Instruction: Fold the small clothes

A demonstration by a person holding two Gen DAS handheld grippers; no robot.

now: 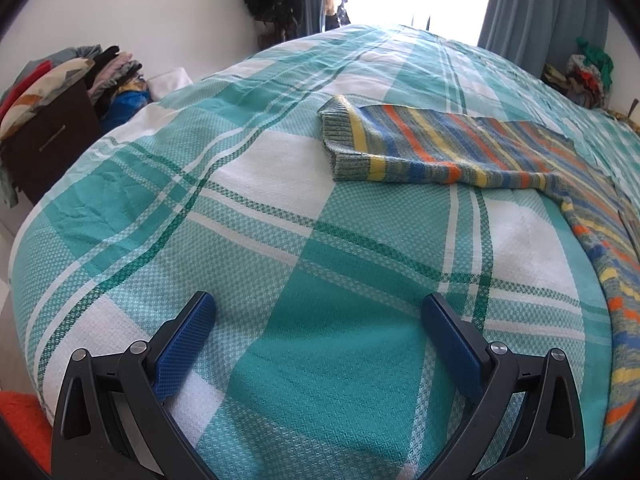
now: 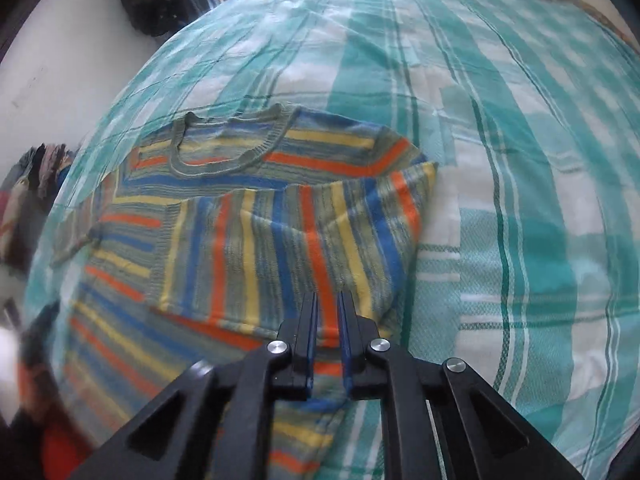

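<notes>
Sweater: a striped knit sweater [image 2: 256, 216] in orange, yellow, blue and grey-green is lying flat on the bed, its neckline [image 2: 228, 148] pointing toward the far edge under the window.
Fold: in the right wrist view one sleeve is lying folded across the chest, its stripes running crosswise to the body's stripes.
Other sleeve: in the left wrist view a sleeve is stretching out flat toward the left side of the bed, ending in a ribbed cuff [image 1: 340, 140].
Sweater's place: it is sitting on the right part of the bed as the left camera sees it, with its lower body trailing toward the near right edge.
Right gripper: the right gripper [image 2: 328, 300] is pinching a fold of the sweater between its nearly closed blue pads, near the sweater's right-hand edge.
Left gripper: the left gripper [image 1: 318, 304] is hovering with its fingers spread wide over bare bedspread, well apart from the cuff and holding nothing.
Bed: a teal, white and green plaid bedspread [image 1: 248, 216] is covering the whole surface.
Surroundings: a pile of folded clothes [image 1: 108, 72] is resting on a dark brown cabinet [image 1: 48, 148] beyond the bed's left edge; a blue curtain [image 1: 540, 12] is hanging beside the bright window past the far edge.
</notes>
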